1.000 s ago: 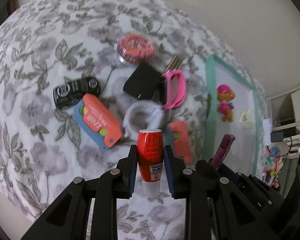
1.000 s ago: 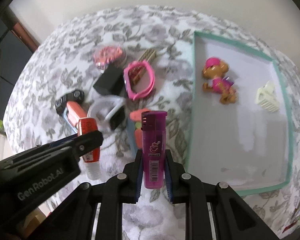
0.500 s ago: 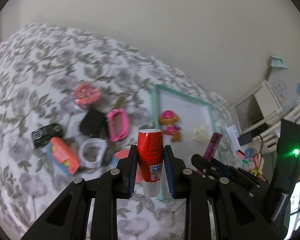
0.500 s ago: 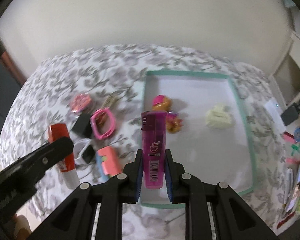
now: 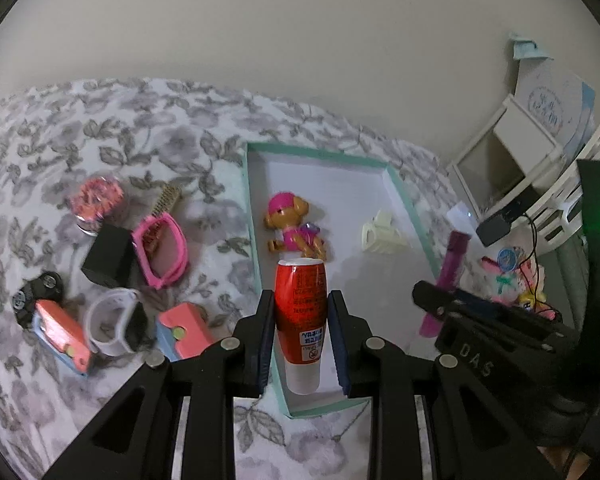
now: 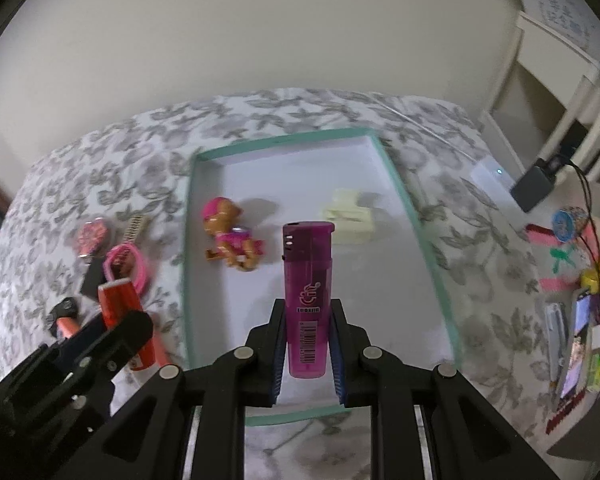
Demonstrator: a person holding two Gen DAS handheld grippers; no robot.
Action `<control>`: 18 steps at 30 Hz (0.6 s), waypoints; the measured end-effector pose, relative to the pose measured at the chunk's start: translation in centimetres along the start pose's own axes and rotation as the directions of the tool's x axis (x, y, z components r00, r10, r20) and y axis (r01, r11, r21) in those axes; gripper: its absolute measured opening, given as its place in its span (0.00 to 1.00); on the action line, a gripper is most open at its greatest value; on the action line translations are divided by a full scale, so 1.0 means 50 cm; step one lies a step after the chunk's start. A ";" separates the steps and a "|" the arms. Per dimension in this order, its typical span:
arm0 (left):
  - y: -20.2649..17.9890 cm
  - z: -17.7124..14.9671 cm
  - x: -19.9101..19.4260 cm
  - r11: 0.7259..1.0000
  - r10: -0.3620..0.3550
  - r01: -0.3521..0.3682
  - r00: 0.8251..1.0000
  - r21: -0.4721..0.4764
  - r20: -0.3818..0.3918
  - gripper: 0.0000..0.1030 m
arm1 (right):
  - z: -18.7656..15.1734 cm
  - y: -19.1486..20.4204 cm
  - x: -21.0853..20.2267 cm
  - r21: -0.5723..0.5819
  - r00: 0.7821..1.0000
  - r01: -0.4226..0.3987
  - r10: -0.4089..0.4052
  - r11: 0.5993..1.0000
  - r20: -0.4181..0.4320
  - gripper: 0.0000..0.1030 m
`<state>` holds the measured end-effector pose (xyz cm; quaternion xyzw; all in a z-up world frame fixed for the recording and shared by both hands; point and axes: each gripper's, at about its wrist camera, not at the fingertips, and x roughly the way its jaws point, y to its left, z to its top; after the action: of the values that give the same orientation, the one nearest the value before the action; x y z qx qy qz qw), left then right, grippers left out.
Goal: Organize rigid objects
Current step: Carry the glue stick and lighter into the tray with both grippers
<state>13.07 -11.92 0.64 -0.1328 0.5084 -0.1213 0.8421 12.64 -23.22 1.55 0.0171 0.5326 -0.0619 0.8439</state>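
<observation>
Biggest thing we've got here is the floral bedspread [image 5: 148, 128], filling the lower half of both views; on it sits the teal-rimmed tray [image 6: 404, 192], white inside, dead centre in the right wrist view and around 1 o'clock of centre in the left one; inside the tray we see a toy pup figure [image 6: 232, 240] at about 10 o'clock of the tray's middle and a cream hair claw [image 6: 350, 216] at about 1 o'clock, well apart from each other

Off the tray at 9 o'clock there's the loose pile on the bedspread: pink sunglasses [image 5: 162, 252], a black box [image 5: 108, 256] touching them, a white watch [image 5: 114, 322], two orange-and-blue cases [image 5: 60, 334], a black toy car [image 5: 36, 296], a round pink tin [image 5: 96, 200]

Our left gripper [image 5: 301, 328] has its fingers clamped tight on a red glue stick [image 5: 300, 312], upright, over the tray's near-left corner; our right gripper [image 6: 307, 348] is squeezed onto a purple lighter [image 6: 307, 292], also upright, over the tray's near half; smallest bit, the lighter's barcode faces us
</observation>
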 end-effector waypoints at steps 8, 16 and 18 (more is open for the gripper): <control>-0.015 -0.014 0.056 1.000 -0.008 0.009 0.999 0.013 -0.053 0.26 | -0.015 -0.027 0.076 0.009 0.995 0.026 -0.025 1.000 -0.096 0.20; -0.015 -0.027 0.095 1.000 0.019 -0.016 0.994 0.027 -0.112 0.26 | -0.046 -0.043 0.141 0.029 0.980 0.044 -0.038 0.999 -0.195 0.20; -0.014 -0.031 0.099 0.999 0.025 -0.021 0.992 0.032 -0.122 0.26 | -0.048 -0.043 0.145 0.029 0.979 0.047 -0.040 0.998 -0.201 0.20</control>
<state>13.91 -14.41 -3.89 -0.1062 0.5585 -0.1274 0.8128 13.31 -25.74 -5.96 0.0256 0.6139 -0.0871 0.7842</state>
